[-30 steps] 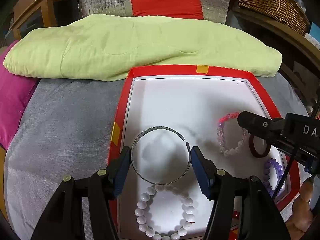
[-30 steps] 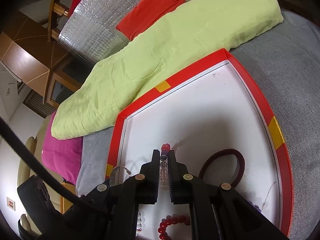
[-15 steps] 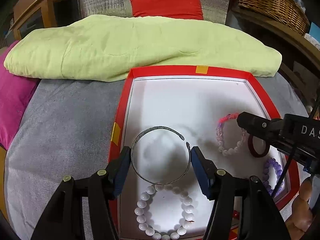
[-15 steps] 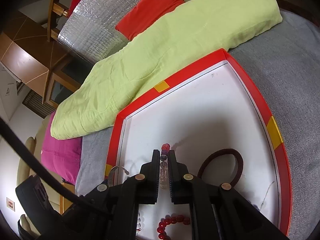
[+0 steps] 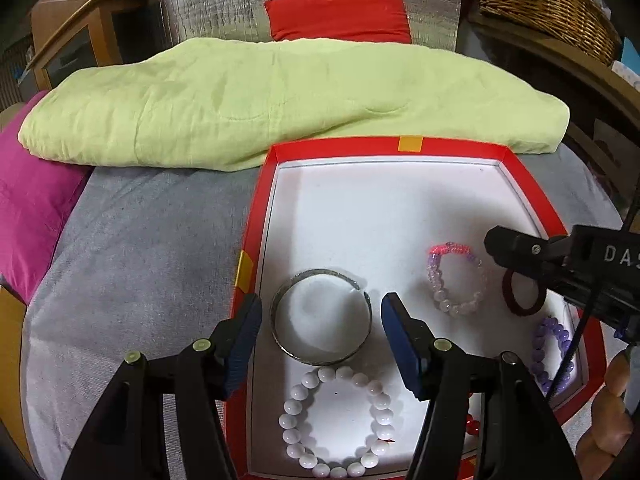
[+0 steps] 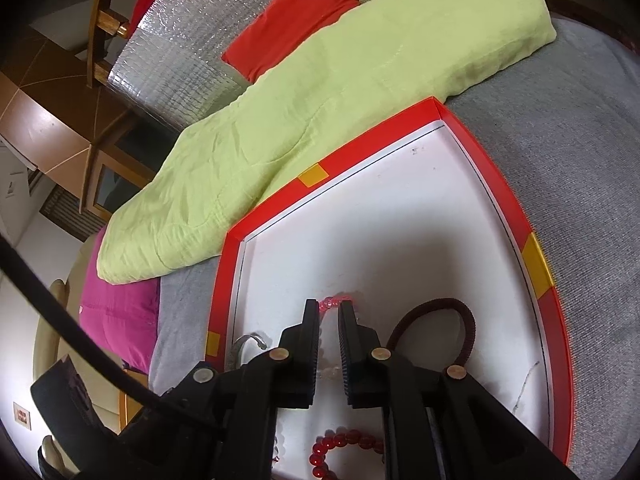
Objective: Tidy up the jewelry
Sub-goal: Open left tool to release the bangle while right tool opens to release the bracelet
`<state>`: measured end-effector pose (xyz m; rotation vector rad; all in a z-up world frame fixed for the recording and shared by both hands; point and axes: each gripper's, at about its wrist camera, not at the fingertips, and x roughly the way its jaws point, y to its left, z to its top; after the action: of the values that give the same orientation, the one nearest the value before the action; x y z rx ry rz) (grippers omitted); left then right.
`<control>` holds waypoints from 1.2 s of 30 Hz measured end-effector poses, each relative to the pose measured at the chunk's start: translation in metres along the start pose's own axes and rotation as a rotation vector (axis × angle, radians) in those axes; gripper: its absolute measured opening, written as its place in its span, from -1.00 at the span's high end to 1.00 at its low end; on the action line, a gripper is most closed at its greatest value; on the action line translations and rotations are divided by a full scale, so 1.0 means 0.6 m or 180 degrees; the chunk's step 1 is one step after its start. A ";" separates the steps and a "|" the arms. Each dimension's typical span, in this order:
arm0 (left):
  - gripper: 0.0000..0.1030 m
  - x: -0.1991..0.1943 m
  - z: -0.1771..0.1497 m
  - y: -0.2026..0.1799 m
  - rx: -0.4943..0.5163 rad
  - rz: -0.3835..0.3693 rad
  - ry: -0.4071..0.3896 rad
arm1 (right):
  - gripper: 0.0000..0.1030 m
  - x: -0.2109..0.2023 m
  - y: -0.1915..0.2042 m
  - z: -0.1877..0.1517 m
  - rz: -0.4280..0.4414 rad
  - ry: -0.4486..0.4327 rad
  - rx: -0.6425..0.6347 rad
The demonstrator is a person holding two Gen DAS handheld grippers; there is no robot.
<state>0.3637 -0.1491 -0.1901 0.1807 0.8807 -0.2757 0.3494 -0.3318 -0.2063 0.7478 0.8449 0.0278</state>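
A red-rimmed tray (image 5: 256, 216) with a white floor holds the jewelry. My left gripper (image 5: 321, 312) is open and empty, its fingers either side of a silver bangle (image 5: 280, 328) that lies flat. A white bead bracelet (image 5: 294, 392) lies just below it. A pink and clear bead bracelet (image 5: 438, 292) lies flat to the right. My right gripper (image 6: 329, 312) stands over that bracelet (image 6: 334, 302) with its jaws a little apart, not gripping it. A dark red hair tie (image 6: 466, 320), a purple bracelet (image 5: 556, 332) and a red bead bracelet (image 6: 340, 440) also lie in the tray.
The tray (image 6: 540, 264) sits on a grey cushion (image 5: 140, 248). A folded green blanket (image 5: 260, 100) lies behind it, a magenta cushion (image 5: 28, 208) at left. A wicker basket (image 5: 552, 0) stands at back right.
My right gripper has opened and let go of the pink and clear bracelet, which now lies in the tray. The left gripper has not moved.
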 end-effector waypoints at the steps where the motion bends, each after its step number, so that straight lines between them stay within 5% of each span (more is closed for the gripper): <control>1: -0.23 -0.003 0.001 -0.001 0.0008 0.0004 -0.0019 | 0.76 0.000 0.000 0.000 0.0007 0.0007 0.0001; 36: -0.23 -0.128 0.000 0.022 0.0098 0.0285 -0.0593 | 0.76 -0.085 0.059 -0.031 0.0056 -0.0109 -0.0628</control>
<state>0.3212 -0.1241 -0.1298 0.2189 0.6823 -0.2188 0.3114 -0.3100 -0.1585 0.5687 0.7904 0.1123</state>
